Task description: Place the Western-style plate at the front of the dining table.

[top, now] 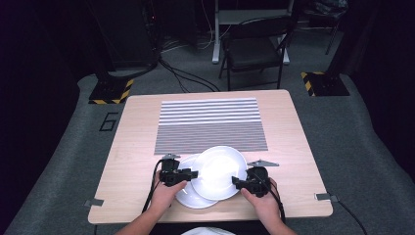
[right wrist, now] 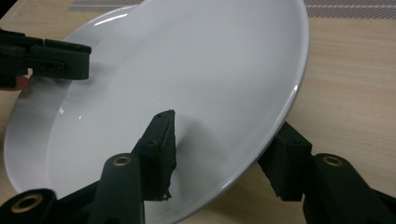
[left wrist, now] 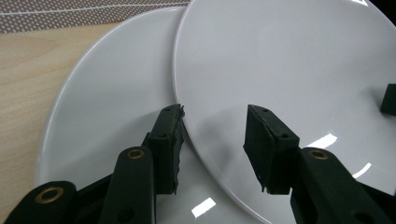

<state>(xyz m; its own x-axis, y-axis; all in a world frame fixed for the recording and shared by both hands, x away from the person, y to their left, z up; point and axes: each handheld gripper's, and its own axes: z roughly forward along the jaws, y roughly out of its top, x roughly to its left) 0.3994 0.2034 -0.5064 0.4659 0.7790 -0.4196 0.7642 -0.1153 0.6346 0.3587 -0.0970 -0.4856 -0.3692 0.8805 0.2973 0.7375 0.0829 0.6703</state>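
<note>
over table (top: 132,127), both grippers' spread jaws straddle upper plate's (top: 218,171) rim, not pinching.

Both plates are plain glossy white: the upper plate (top: 219,171) and the lower plate (top: 188,196) near the table's front edge. The table (top: 132,147) is pale wood grain. The mat (top: 210,125) toward its back edge is striped, grey and white, its front half darker. The left gripper (top: 194,173) and right gripper (top: 236,181) are black, with brass-coloured rivets.
</note>
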